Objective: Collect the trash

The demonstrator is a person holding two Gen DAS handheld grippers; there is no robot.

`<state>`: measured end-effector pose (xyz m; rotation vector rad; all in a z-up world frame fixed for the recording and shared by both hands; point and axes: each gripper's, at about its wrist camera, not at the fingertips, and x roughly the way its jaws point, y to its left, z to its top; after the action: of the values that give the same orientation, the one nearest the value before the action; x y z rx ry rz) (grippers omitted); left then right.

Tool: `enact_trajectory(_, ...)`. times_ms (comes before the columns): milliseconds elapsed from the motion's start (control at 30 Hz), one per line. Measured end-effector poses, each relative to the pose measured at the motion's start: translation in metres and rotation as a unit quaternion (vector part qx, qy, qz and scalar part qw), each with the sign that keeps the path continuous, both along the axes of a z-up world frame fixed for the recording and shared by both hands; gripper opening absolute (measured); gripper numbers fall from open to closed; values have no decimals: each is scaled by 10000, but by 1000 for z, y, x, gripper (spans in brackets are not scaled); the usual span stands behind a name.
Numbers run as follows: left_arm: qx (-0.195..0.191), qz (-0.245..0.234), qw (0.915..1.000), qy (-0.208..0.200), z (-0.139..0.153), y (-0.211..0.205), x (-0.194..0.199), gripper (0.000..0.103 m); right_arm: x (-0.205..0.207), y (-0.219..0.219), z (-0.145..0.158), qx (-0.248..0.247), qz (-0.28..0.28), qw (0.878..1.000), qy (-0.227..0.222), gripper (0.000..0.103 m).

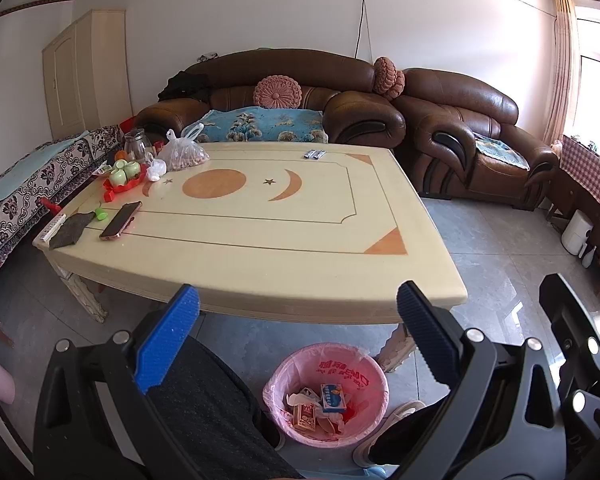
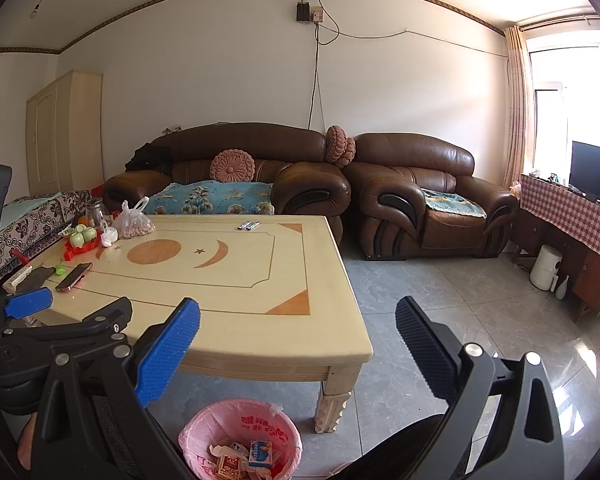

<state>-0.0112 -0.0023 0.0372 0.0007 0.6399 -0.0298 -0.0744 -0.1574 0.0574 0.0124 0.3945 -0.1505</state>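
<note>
your tabletop [image 1: 260, 248] fills the view ahead, with the brown sofa [image 1: 284, 92] behind it. on the floor at the near edge, between your knees, stands the pink-lined trash bin [image 1: 284, 368], holding small boxes and scraps. a phone [image 1: 121, 220] lies at the tabletop's left side, and two small wrappers [image 1: 314, 154] lie together at its far edge. your left tool [image 1: 298, 328] and right tool [image 2: 298, 334] both hang spread wide, gripping nothing.

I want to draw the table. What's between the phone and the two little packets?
Only painted shapes on the cream table: an orange circle, a star and a crescent. Both views show it.
</note>
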Motion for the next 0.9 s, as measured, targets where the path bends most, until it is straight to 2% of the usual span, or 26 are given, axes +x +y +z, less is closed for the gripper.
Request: enact_trajectory(900, 40, 4, 10000, -57, 0, 0, -4, 97, 0, 2, 1, 5, 12, 10000, -2, 96)
